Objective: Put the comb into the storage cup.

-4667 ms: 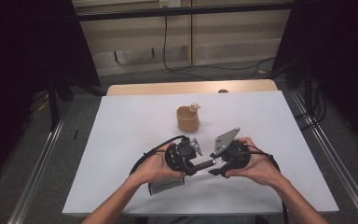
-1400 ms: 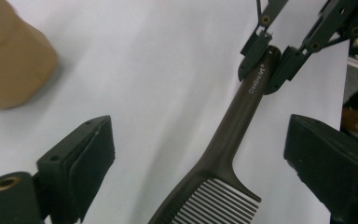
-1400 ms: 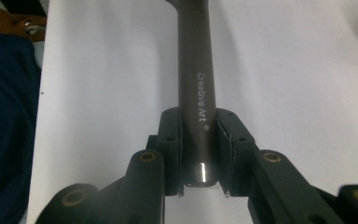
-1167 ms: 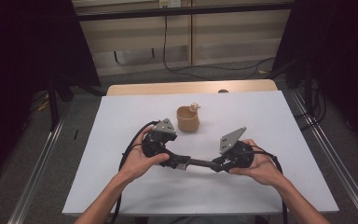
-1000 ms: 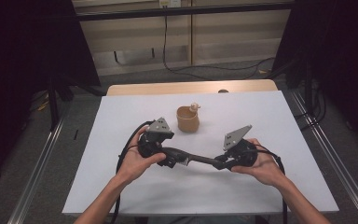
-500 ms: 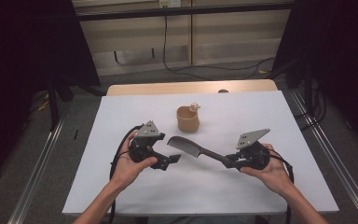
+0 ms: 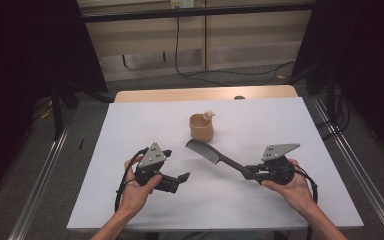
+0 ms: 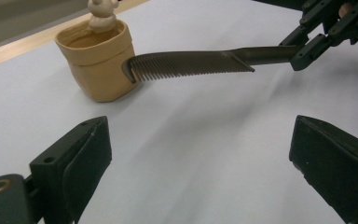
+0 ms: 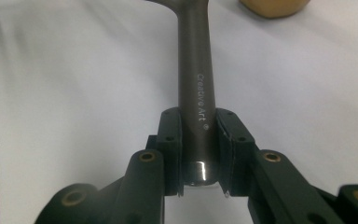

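High view: comb point(image 7: 215, 155) clamped by its handle end in right tool point(image 7: 254, 172), toothed head held above the desk point(image 7: 290, 125) just short of the tan cup point(image 7: 201, 127). Left tool point(image 7: 180, 178) parted and empty, well short of the cup. Step in hand, by judgement: carrying the comb toward the cup. Next move likely calls for tipping the head up over the cup's rim, clear of the small figure point(image 7: 209, 114) on that rim, before loosening the grip.
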{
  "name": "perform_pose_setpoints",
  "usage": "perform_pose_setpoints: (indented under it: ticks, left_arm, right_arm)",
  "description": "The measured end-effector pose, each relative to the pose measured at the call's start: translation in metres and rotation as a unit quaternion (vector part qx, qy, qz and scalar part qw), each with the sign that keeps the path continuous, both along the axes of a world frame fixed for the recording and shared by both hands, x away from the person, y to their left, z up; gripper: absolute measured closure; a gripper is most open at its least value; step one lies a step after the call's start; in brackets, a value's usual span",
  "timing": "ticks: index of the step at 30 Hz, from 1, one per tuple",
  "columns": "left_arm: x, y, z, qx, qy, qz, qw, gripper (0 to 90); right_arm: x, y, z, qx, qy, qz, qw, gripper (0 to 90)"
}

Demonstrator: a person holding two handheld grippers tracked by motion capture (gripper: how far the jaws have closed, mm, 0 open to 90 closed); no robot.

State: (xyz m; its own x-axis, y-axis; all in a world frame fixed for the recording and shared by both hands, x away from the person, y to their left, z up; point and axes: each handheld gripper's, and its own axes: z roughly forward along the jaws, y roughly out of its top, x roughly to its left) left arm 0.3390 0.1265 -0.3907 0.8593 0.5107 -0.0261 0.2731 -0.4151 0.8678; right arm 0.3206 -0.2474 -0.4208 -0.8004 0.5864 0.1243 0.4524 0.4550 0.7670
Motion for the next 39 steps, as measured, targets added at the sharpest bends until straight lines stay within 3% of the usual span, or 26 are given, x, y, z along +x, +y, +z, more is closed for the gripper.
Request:
perform_pose_setpoints:
  ticks: [5,10,13,18,25,30,33,34,36,37,39]
  left_arm:
    - [0.000,0.001,-0.010,-0.024,0.018,-0.012,0.9995,6.0]
    - [-0.001,0.000,-0.017,-0.033,-0.012,-0.006,0.9994,6.5]
    - [-0.002,0.001,-0.019,-0.037,-0.025,0.011,0.9989,6.8]
    - [-0.001,0.001,-0.022,-0.048,-0.041,0.008,0.9980,6.8]
    - [0.001,0.000,-0.025,-0.071,-0.016,-0.005,0.9973,8.2]
    - [0.002,-0.004,-0.026,-0.080,-0.024,-0.017,0.9963,8.4]
    - [-0.001,-0.006,-0.026,-0.094,-0.015,-0.029,0.9950,7.6]
    - [-0.002,-0.006,-0.025,-0.108,-0.012,-0.044,0.9931,6.8]
    - [-0.005,-0.006,-0.022,-0.117,-0.021,-0.035,0.9924,4.2]
    - [-0.006,-0.007,-0.021,-0.130,-0.018,-0.045,0.9903,4.2]
    - [-0.008,-0.009,-0.019,-0.131,-0.031,-0.051,0.9896,4.2]
  right_arm:
    - [-0.002,-0.002,-0.001,0.042,-0.019,0.000,0.9989,72.6]
    - [-0.003,0.000,-0.005,0.060,-0.027,-0.009,0.9978,72.6]
    - [-0.003,-0.001,-0.007,0.075,-0.036,-0.013,0.9965,72.6]
    - [-0.005,-0.001,-0.007,0.097,-0.051,-0.015,0.9939,72.6]
    - [-0.007,0.002,-0.007,0.127,-0.066,-0.008,0.9897,72.6]
    - [-0.008,0.005,-0.010,0.141,-0.074,-0.001,0.9873,72.6]
    - [-0.008,0.007,-0.010,0.155,-0.081,0.001,0.9845,72.6]
    - [-0.009,0.007,-0.010,0.160,-0.082,0.001,0.9837,72.6]
    - [-0.009,0.007,-0.009,0.174,-0.086,0.004,0.9811,72.6]
    - [-0.009,0.007,-0.009,0.177,-0.088,0.004,0.9803,72.6]
    - [-0.010,0.008,-0.008,0.182,-0.091,0.007,0.9791,72.6]
